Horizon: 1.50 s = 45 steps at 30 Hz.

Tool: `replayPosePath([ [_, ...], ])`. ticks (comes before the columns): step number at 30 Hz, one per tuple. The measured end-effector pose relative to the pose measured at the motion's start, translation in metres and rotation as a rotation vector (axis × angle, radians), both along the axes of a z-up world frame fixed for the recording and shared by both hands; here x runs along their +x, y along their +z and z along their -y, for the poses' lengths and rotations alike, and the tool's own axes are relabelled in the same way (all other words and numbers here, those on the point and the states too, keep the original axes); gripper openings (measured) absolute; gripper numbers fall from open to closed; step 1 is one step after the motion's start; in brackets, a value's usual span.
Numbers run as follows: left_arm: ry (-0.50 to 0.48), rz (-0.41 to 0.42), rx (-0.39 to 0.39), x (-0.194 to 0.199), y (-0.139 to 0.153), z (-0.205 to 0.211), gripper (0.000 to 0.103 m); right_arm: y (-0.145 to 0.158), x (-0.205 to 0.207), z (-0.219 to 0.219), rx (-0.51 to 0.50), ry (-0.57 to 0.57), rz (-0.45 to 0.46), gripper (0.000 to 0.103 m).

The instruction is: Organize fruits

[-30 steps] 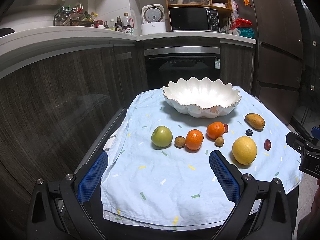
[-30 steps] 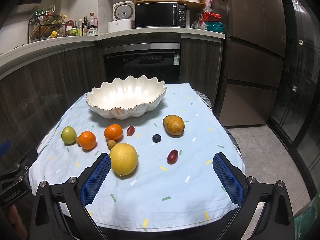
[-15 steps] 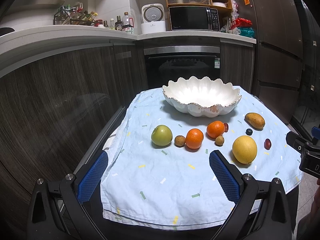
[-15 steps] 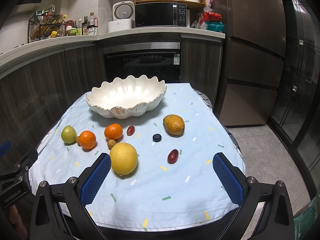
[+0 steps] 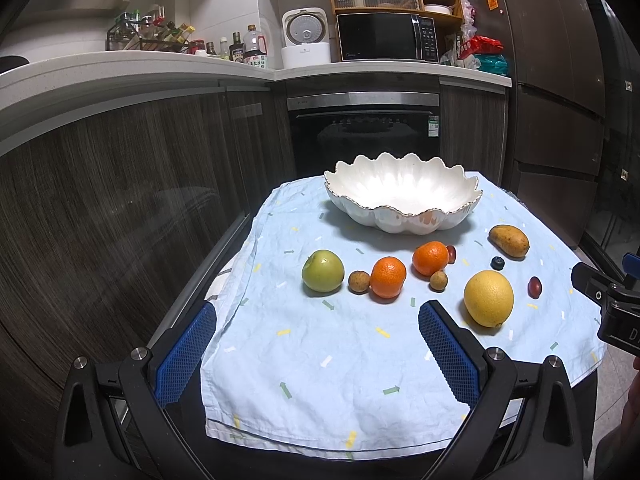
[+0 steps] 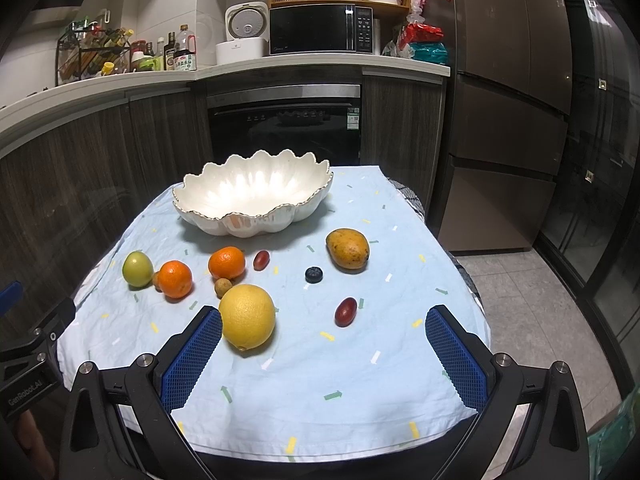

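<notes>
Fruits lie loose on the blue cloth (image 6: pixel 360 360) over the table, in a row in front of the white bowl (image 6: pixel 256 196), which stands near the far edge. From the left: green apple (image 5: pixel 323 271), two oranges (image 5: pixel 387 277) (image 5: pixel 430 258), lemon (image 6: pixel 247 316), mango (image 6: pixel 347 249). The left gripper (image 5: pixel 316 332) and right gripper (image 6: pixel 324 342) hang at the near edge, fingers wide apart, holding nothing.
</notes>
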<state>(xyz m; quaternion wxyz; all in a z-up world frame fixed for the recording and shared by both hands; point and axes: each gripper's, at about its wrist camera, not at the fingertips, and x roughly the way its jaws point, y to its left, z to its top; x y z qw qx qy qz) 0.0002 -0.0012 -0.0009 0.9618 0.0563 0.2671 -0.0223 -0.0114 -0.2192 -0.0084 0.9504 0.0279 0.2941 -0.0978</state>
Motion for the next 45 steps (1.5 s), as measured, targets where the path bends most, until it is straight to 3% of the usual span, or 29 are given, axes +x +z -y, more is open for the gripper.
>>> replayPosePath([
  [45, -0.075, -0.003, 0.037, 0.025, -0.007, 0.022, 0.103, -0.012, 0.019, 0.015, 0.026, -0.041, -0.029, 0.102],
])
